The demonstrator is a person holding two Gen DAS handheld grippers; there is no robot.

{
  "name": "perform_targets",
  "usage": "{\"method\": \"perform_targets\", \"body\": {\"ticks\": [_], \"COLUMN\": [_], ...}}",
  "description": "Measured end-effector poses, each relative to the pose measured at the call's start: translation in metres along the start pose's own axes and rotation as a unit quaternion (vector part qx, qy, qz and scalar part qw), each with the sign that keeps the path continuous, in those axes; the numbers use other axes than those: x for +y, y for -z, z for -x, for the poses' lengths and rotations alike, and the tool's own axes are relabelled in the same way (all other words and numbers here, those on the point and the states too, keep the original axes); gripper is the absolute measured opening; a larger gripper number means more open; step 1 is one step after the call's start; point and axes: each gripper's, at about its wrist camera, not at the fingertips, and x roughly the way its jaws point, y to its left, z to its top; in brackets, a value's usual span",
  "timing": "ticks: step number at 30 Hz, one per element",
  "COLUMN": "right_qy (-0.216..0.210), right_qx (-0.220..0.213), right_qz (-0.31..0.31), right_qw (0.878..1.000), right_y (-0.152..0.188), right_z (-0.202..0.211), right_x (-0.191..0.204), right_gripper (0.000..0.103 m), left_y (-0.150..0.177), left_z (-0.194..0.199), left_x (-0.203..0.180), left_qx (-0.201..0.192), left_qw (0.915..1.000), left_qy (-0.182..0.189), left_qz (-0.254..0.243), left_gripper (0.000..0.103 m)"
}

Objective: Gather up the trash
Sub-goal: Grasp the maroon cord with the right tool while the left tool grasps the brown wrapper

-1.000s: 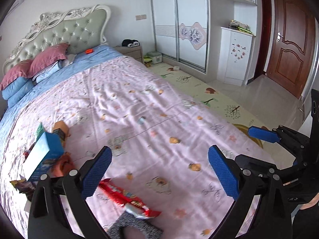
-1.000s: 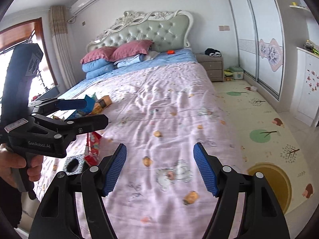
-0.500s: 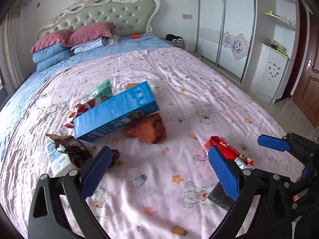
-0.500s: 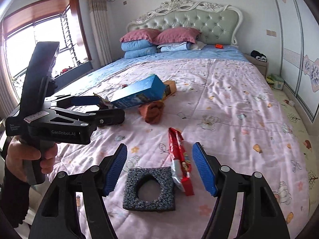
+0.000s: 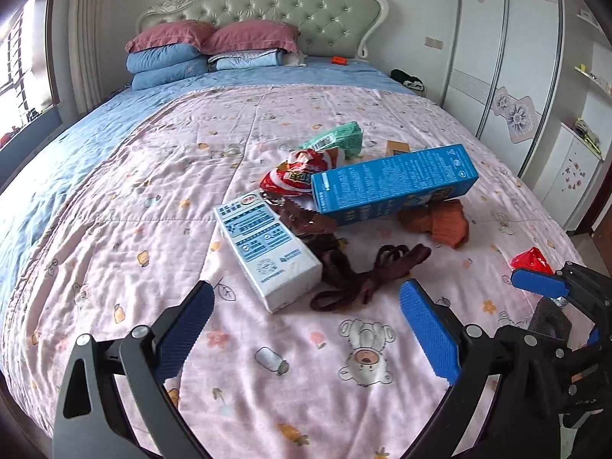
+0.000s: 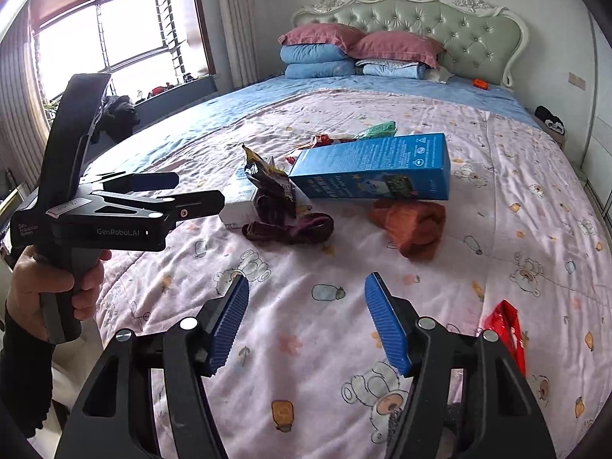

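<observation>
2 handheld tools are hovering over a pink quilt (image 5: 160, 206) on a bed (image 6: 405, 88), where a heap of trash is lying near the middle. The left tool (image 5: 306, 329) is gaping wide with nothing between its blue pads, pointing at a white carton (image 5: 267, 248) lying flat just ahead of it. A long blue box (image 5: 394, 187) is resting tilted across a rust-orange cloth (image 5: 440, 222), and a red snack bag (image 5: 294, 176) and a green packet (image 5: 340, 139) are lying just behind it. A dark maroon strap (image 5: 371, 279) is trailing beside the carton, touching a brown wrapper (image 5: 306, 218). The right tool (image 6: 306, 325) is also standing wide open and empty, hanging over bare quilt nearer the foot of the bed, with a red wrapper (image 6: 505, 329) lying just to its right. A hand (image 6: 49, 279) is gripping the left tool's handle at the bedside. Pillows (image 5: 214, 46) are piling against the tufted headboard (image 5: 267, 4).
</observation>
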Motion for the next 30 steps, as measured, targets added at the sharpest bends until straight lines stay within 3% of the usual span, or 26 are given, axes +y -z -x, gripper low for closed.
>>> {"method": "perform_targets", "body": {"ticks": [7, 18, 20, 22, 24, 30], "right_qy": [0.011, 0.031, 0.026, 0.011, 0.001, 0.009], "right_qx": [0.031, 0.064, 0.073, 0.075, 0.071, 0.038], "right_qz": [-0.016, -0.065, -0.066, -0.070, -0.068, -0.059], "right_qw": [0.999, 0.995, 0.995, 0.995, 0.995, 0.997], "right_y": [-0.021, -0.044, -0.044, -0.041, -0.039, -0.038], "right_z": [-0.047, -0.099, -0.106, -0.110, -0.108, -0.085], "right_x": [0.008, -0.009, -0.010, -0.011, -0.011, -0.011], "right_gripper": [0.052, 0.051, 0.043, 0.019, 0.010, 0.006], "left_y": [0.003, 0.001, -0.001, -0.002, -0.003, -0.011], "left_z": [-0.013, -0.039, -0.041, -0.043, -0.044, -0.043], "left_x": [0.034, 0.048, 0.048, 0.048, 0.047, 0.035], "left_qx": [0.010, 0.020, 0.020, 0.020, 0.020, 0.017], "left_qw": [0.9998, 0.9993, 0.9993, 0.9993, 0.9992, 0.9995], "left_qy": [-0.006, 0.004, 0.005, 0.005, 0.006, 0.010], "left_qz": [0.017, 0.032, 0.032, 0.032, 0.033, 0.025], "left_gripper": [0.097, 0.097, 0.097, 0.097, 0.097, 0.097]}}
